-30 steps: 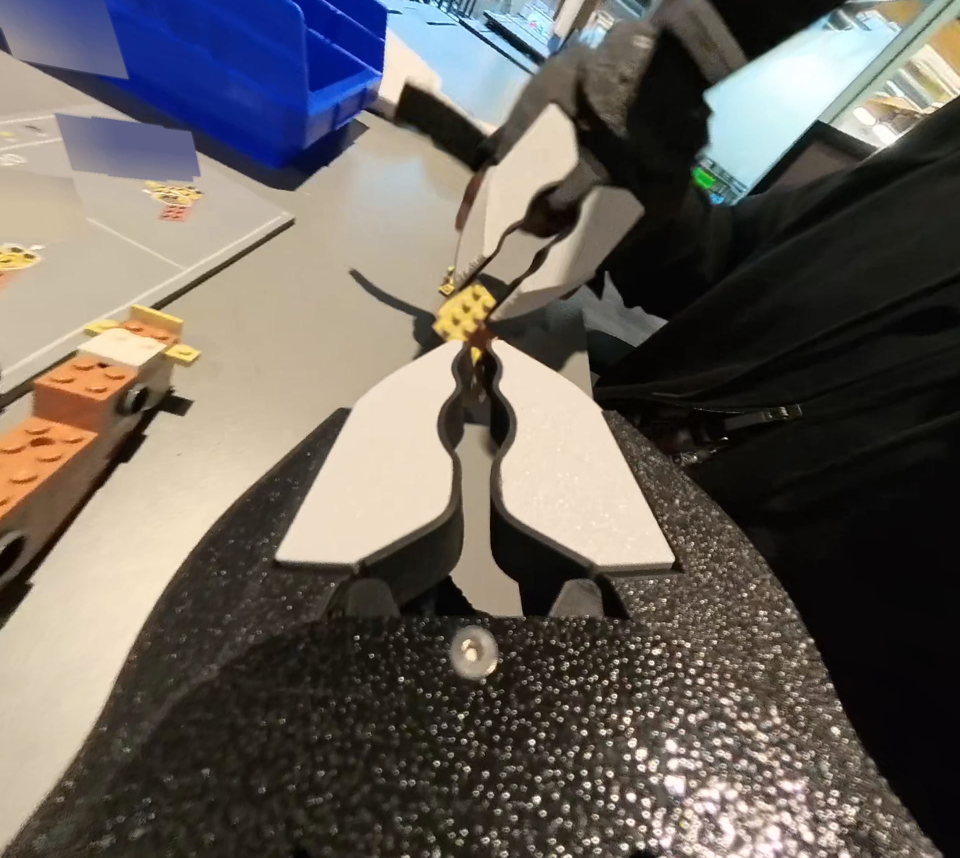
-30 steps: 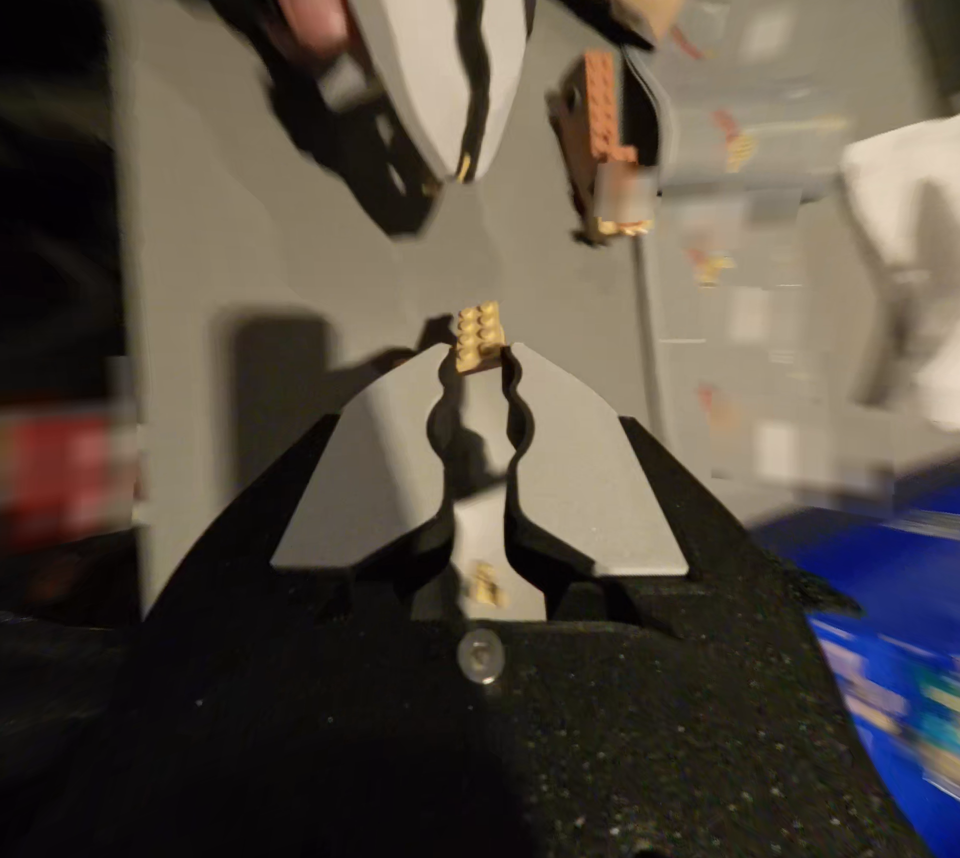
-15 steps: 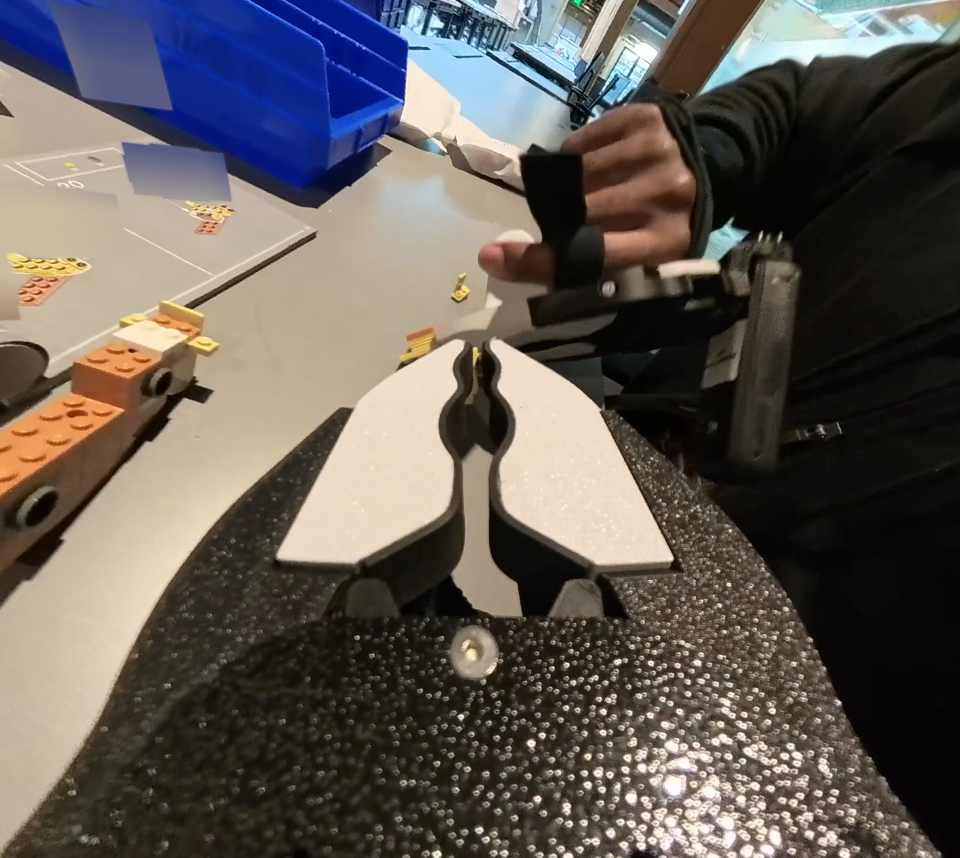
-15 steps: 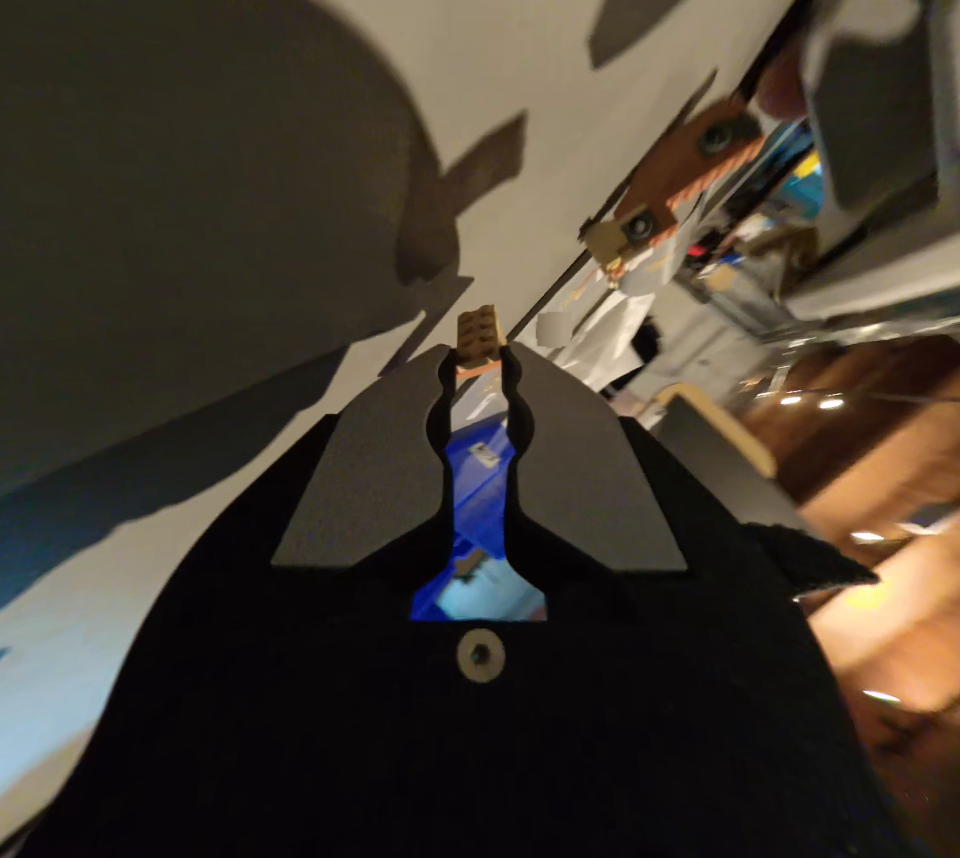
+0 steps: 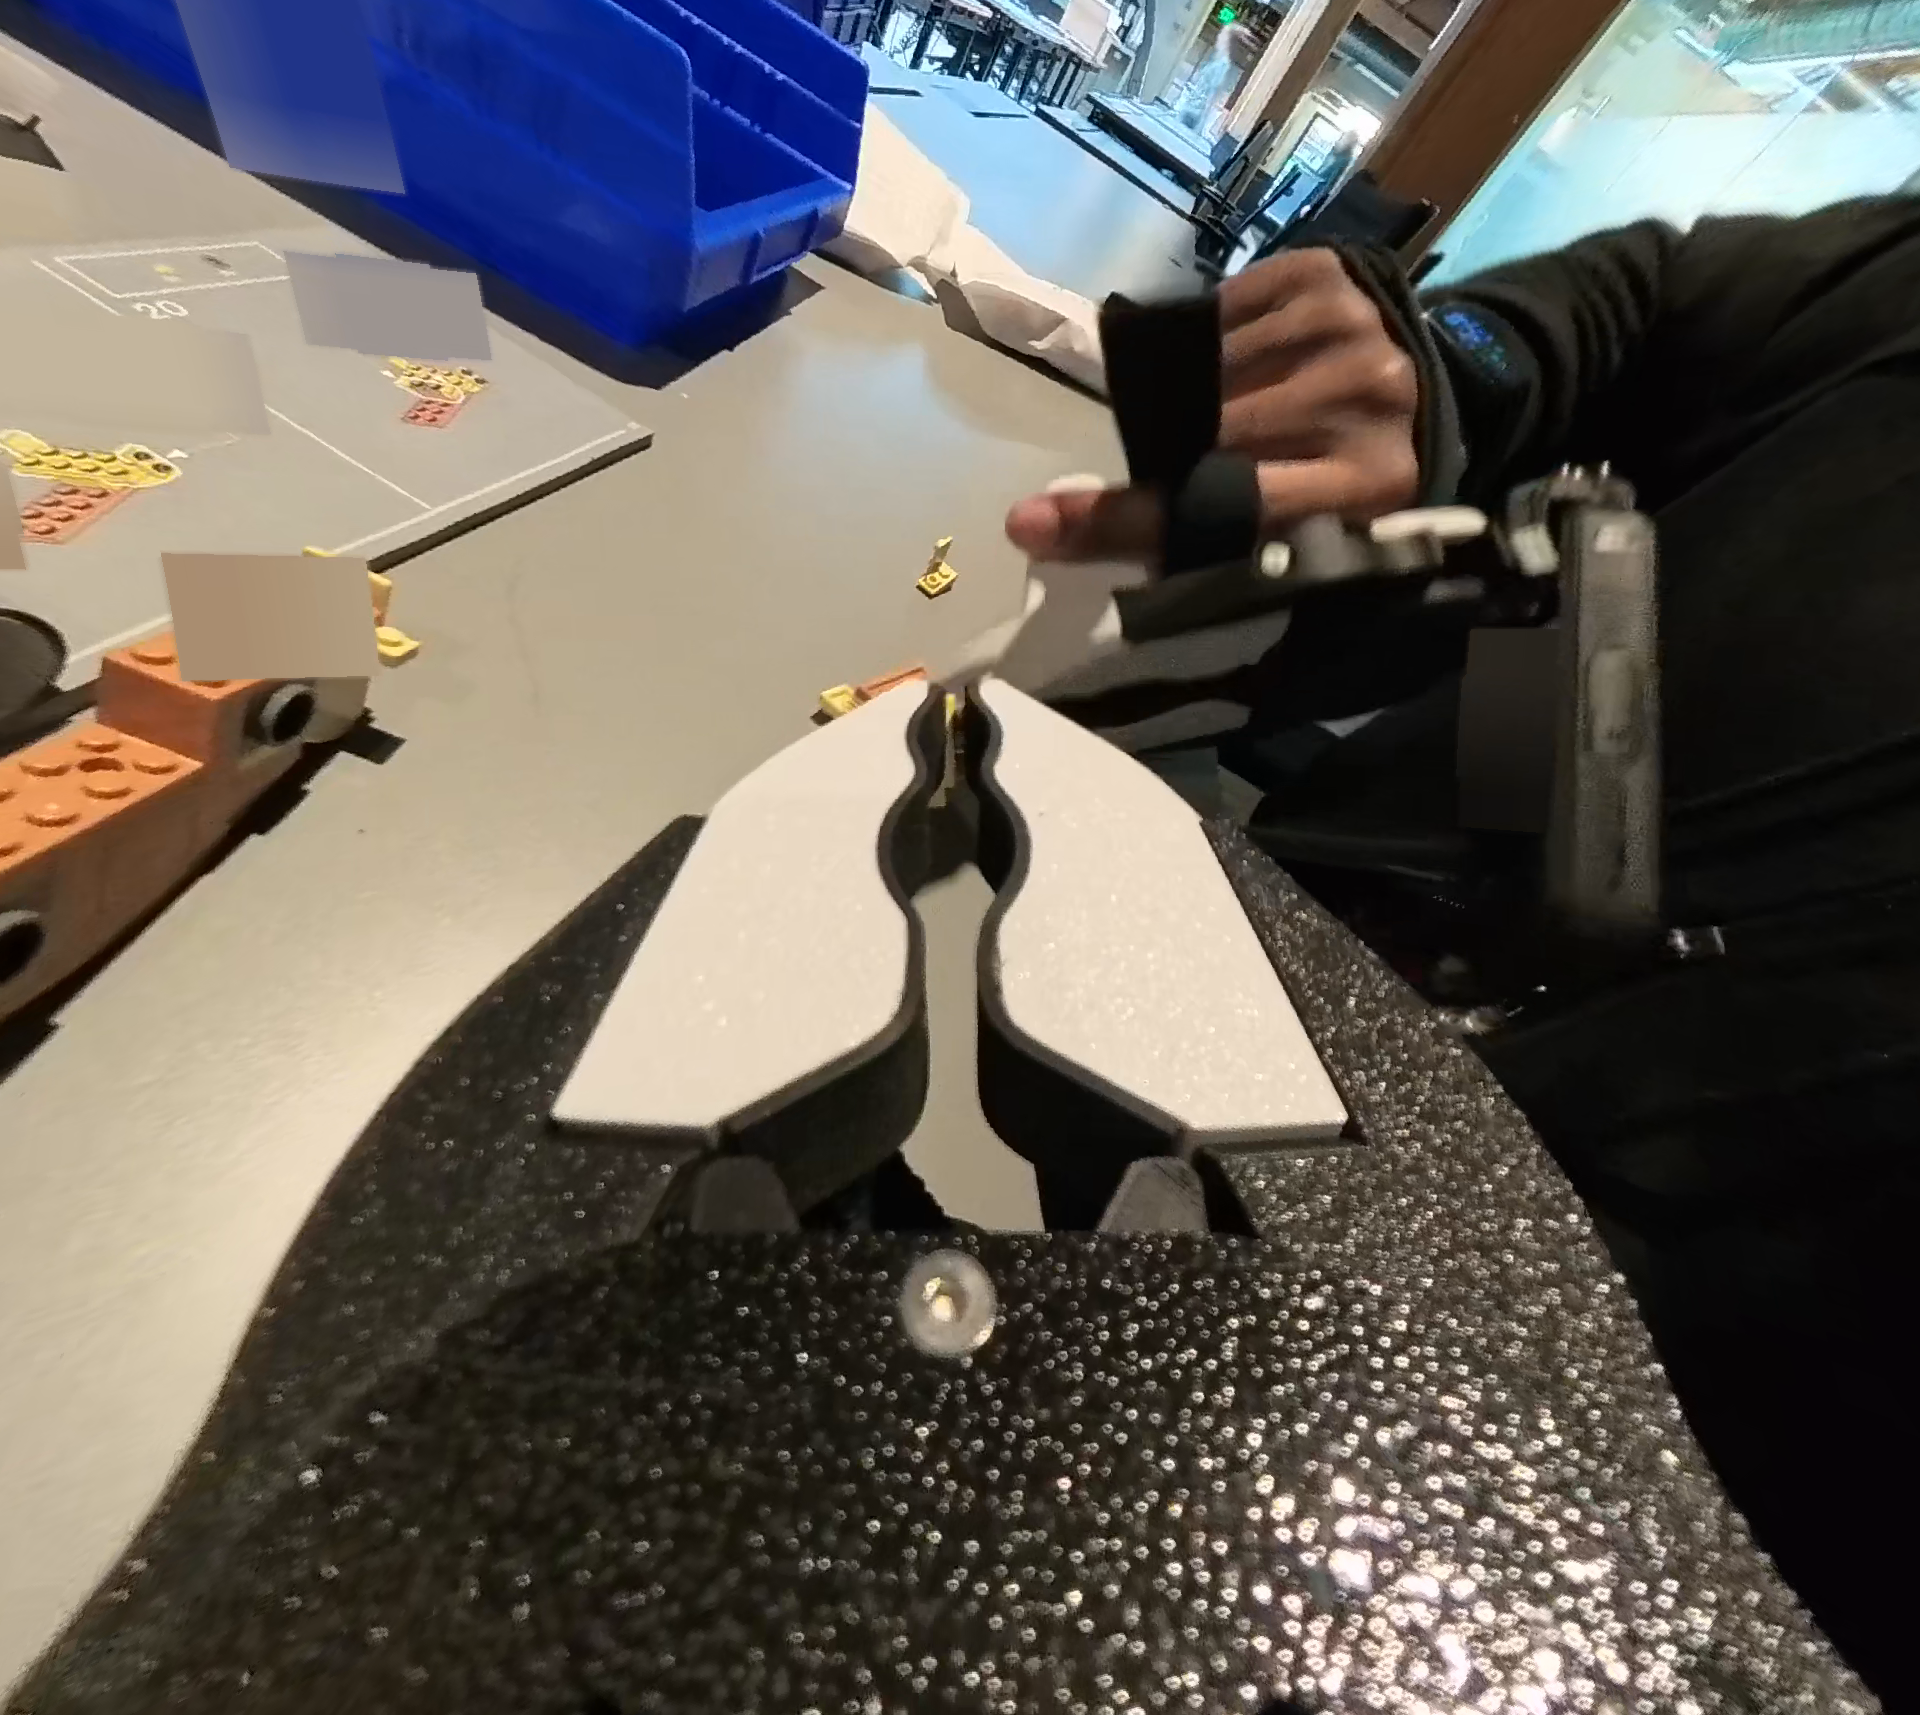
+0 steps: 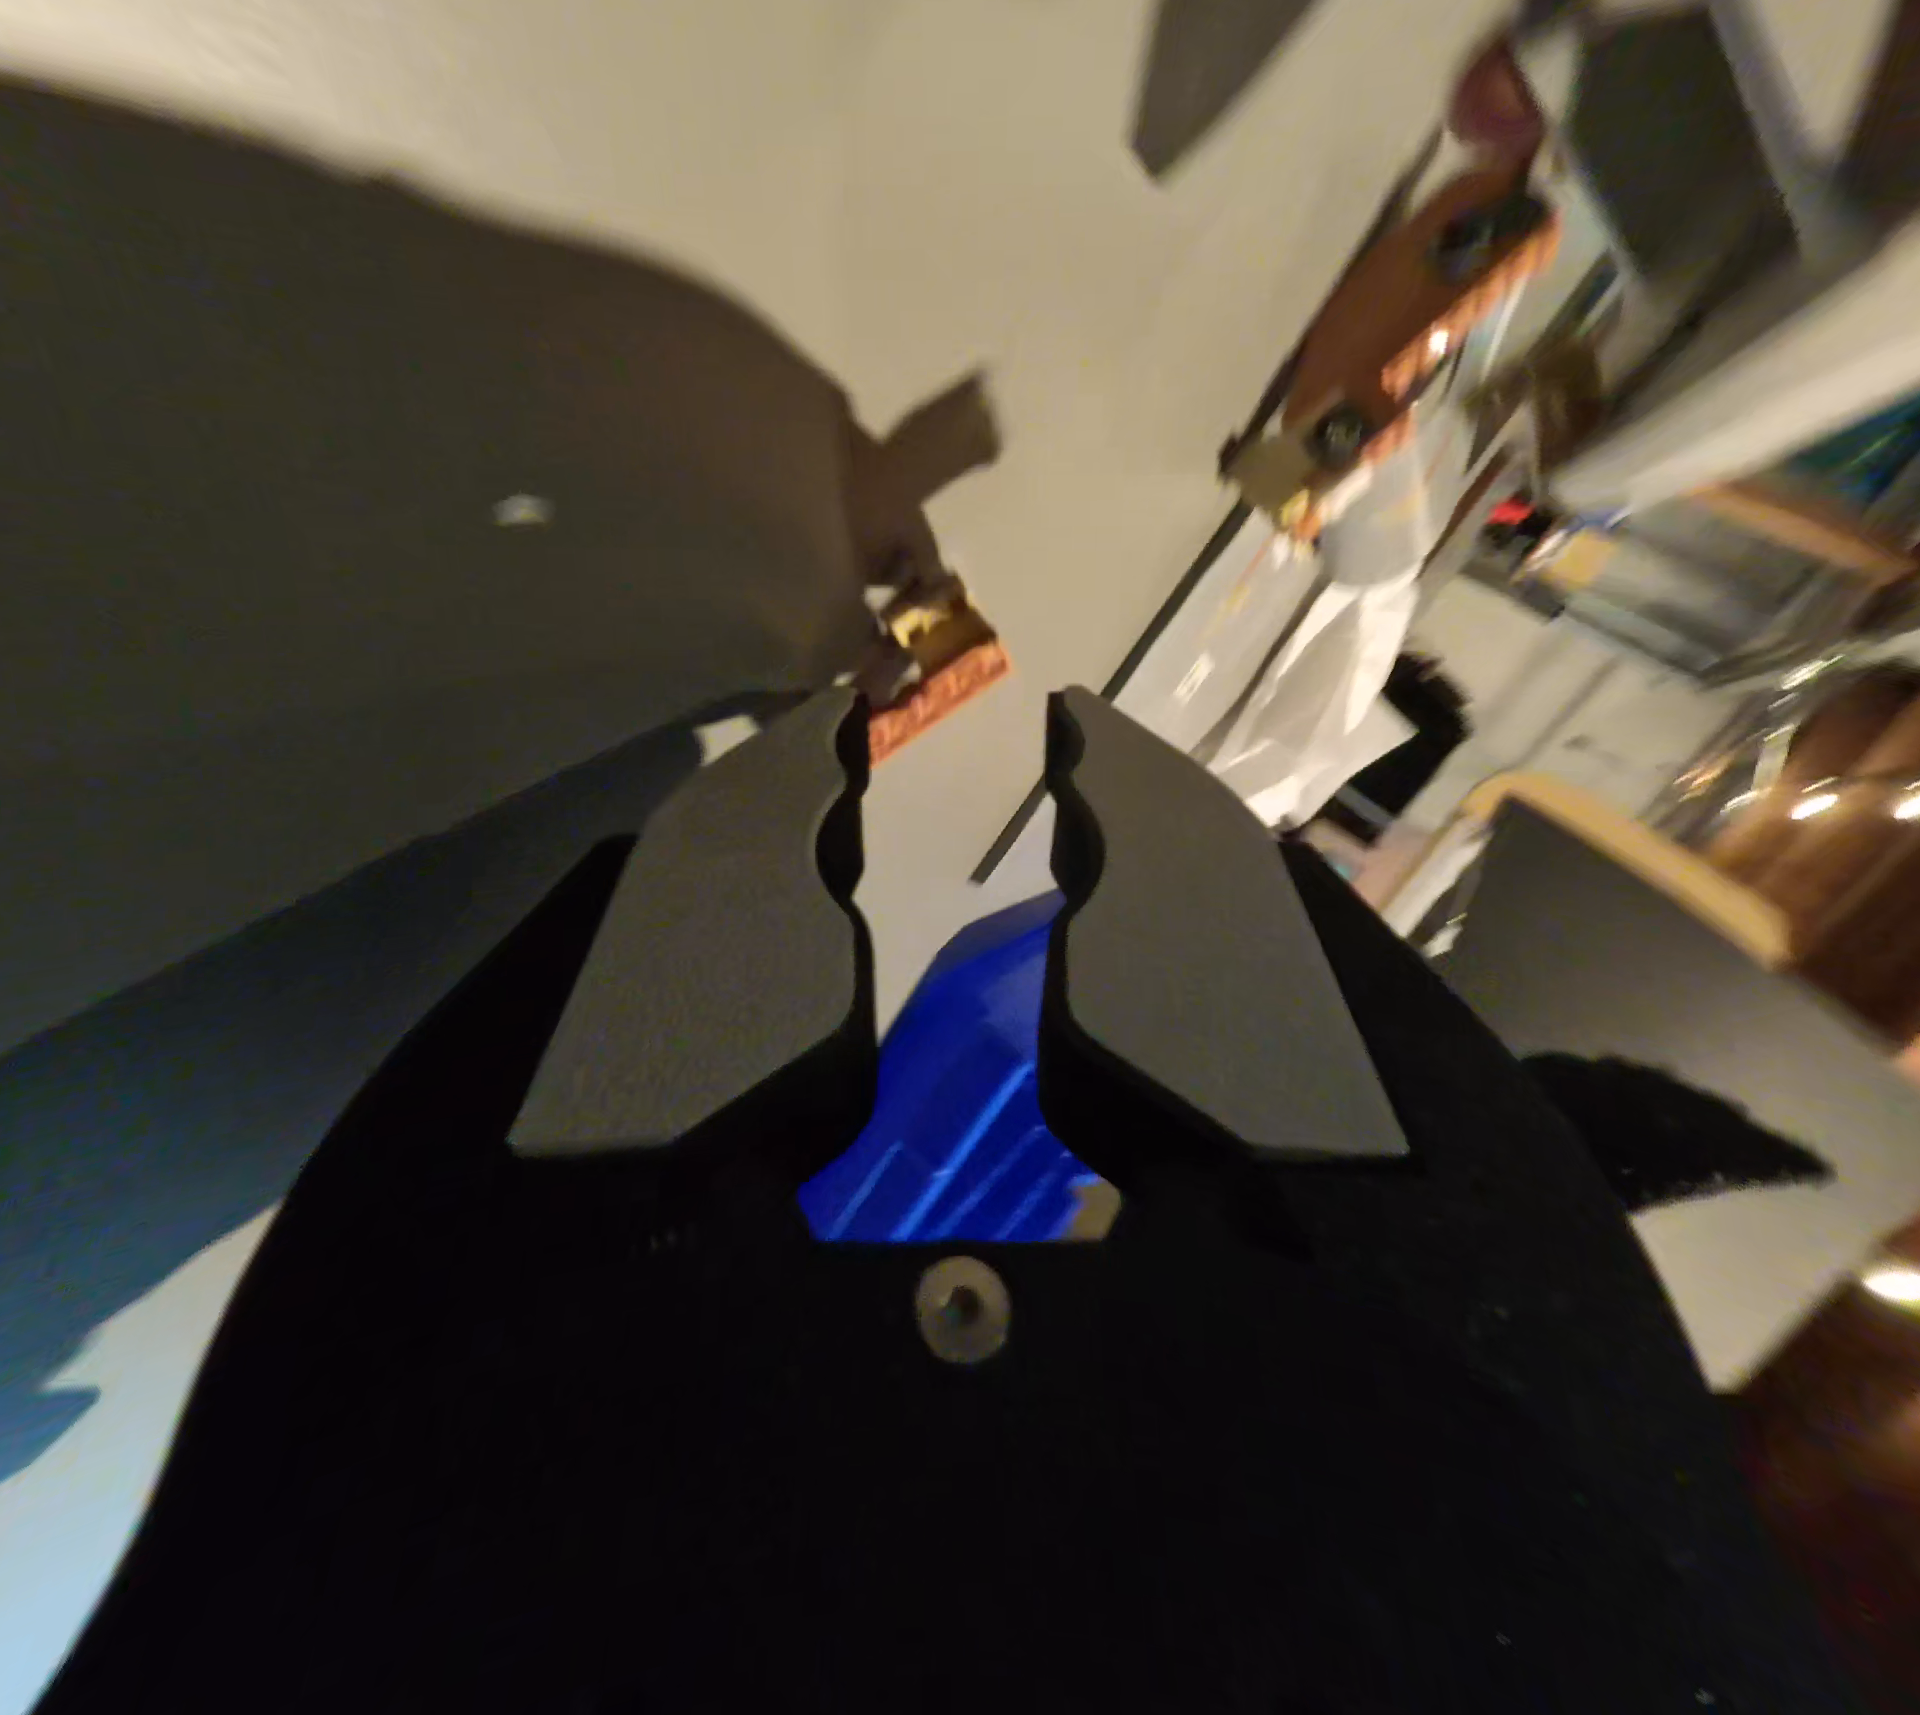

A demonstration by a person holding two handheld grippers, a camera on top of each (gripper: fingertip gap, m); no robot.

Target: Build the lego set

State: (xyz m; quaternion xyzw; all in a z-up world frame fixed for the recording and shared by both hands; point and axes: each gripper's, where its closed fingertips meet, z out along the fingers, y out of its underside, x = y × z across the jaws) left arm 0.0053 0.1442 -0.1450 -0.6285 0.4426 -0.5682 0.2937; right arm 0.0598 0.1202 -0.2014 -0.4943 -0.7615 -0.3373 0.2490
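My left gripper [image 5: 954, 709] is shut on a small thin yellow piece [image 5: 948, 735], held edge-on at its tips just above the table. My right gripper [image 6: 956, 715] is open and empty. It also shows in the left wrist view [image 5: 1003, 637], in a person's hand, tip to tip with the left one. A small yellow-on-orange plate stack [image 6: 935, 657] lies on the grey table just off its left fingertip, and shows in the left wrist view [image 5: 873, 694]. The orange brick build [image 5: 114, 792] lies at the left, blurred in the right wrist view [image 6: 1423, 335].
Blue bins [image 5: 540, 65] stand at the back left behind the grey instruction sheet [image 5: 343, 439]. A tiny yellow piece [image 5: 940, 574] stands alone mid-table. Crumpled white paper [image 5: 935, 252] lies beyond it. A person's dark sleeve [image 5: 1714, 418] fills the right.
My right gripper has opened and let go of the yellow-topped plate, which now rests on the table. My left gripper stays shut on its yellow piece and has barely moved.
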